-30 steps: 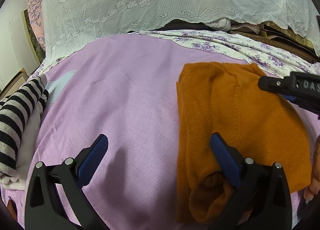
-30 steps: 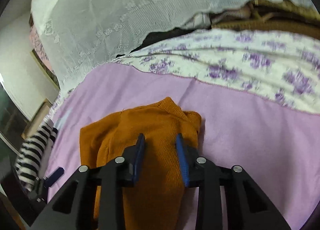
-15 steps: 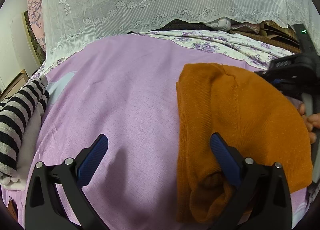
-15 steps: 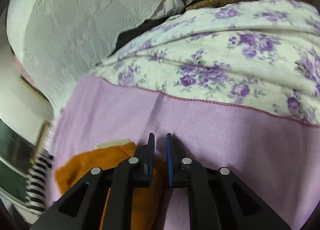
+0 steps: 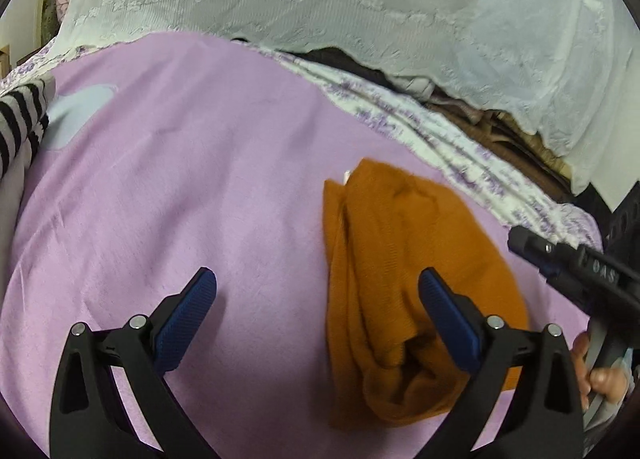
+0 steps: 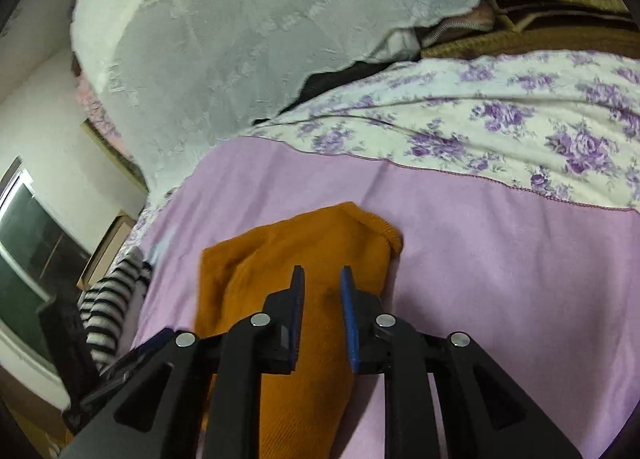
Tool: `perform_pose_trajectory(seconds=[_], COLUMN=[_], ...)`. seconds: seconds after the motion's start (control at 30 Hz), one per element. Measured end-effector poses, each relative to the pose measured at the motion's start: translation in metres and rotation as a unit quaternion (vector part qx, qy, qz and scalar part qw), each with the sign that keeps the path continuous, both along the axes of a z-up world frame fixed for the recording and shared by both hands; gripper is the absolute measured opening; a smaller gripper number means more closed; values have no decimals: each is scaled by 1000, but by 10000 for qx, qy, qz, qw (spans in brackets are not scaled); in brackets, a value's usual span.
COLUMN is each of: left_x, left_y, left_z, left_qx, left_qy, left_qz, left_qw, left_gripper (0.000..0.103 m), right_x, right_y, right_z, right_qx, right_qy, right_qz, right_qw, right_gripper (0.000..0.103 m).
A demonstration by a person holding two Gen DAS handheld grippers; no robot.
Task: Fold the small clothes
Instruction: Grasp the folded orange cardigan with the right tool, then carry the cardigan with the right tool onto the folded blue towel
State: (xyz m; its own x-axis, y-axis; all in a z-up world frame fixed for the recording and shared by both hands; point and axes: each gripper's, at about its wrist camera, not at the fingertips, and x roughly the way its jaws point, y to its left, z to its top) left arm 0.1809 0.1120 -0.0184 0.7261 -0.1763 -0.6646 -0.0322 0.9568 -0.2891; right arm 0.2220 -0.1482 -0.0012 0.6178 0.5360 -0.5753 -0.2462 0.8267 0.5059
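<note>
The rust-orange knitted garment [image 5: 404,271], loosely folded, is spread on the lilac bedsheet [image 5: 192,187]. Its near end is bunched into a roll, and its lower edge is cut off behind the fingers in the right wrist view. The left gripper [image 5: 316,299] is held wide open above the sheet; its right pad [image 5: 448,319] is seen over the garment, its left pad over bare sheet. The right gripper [image 6: 322,291] is nearly closed, a narrow gap being left between the blue pads; whether knit is pinched cannot be told. A black-and-white striped garment [image 6: 108,307] is partly cropped at the sheet's edge. Behind, a purple-flowered white cloth [image 6: 500,127] and a white lace cover [image 5: 320,3] are seen.
</note>
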Motion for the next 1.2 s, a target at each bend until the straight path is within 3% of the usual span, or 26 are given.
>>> perform_pose_trajectory(seconds=[0.03,0.13,0.2,0.33,0.43,0.53,0.67,0.77,0.8,0.87,0.97,1.0,1.1,1.2], left_x=[1,14,15,22,30,34,48,48,47,44,37,37,38,43], left_y=[-3,-16,-12,3,3,4,-6,-14,-13,-12,-9,-9,-10,-14], left_z=[-2,-23,-23,-28,-30,-33,-38,-36,-35,-33,-30,-31,-34,-41], left_qx=[66,269,62,-962,-1251,-1713,-1533,-1418,-1447,-1609,-1705,-1717,-1684,-1556], left_qy=[63,622,630,835,878,867,923,847,829,752,658,660,738,822], left_qz=[-40,-238,-256,-502,-671,-865,-919,-1107,-1159,-1273,-1300,-1294,-1252,-1145], left_qw=[10000,9974,9977,9906,9860,9776,9796,9800,9792,9758,9745,9744,9749,9777], left_gripper=[98,99,98,98,98,98,98,98,98,96,75,72,72,85], right_x=[-4,-13,-19,-29,-21,-13,2,6,4,3,0,-2,-2,5], right_y=[3,6,-5,-22,-22,-13,3,12,14,14,11,11,12,10], right_z=[-7,-27,-25,-24,-44,-51,-55,-56,-54,-55,-53,-52,-52,-61], right_qx=[8,-273,17,487,921,1095,1249,1098,1021,953,990,957,877,1021], right_qy=[150,407,477,527,945,1044,1021,880,806,742,658,607,594,794], right_qz=[101,-33,-86,-93,42,199,374,421,384,313,305,311,357,361], right_qw=[9998,9988,9988,9974,9912,9883,9862,9892,9908,9922,9924,9931,9937,9909], right_gripper=[23,53,59,74,74,74,78,78,76,56,50,49,49,51])
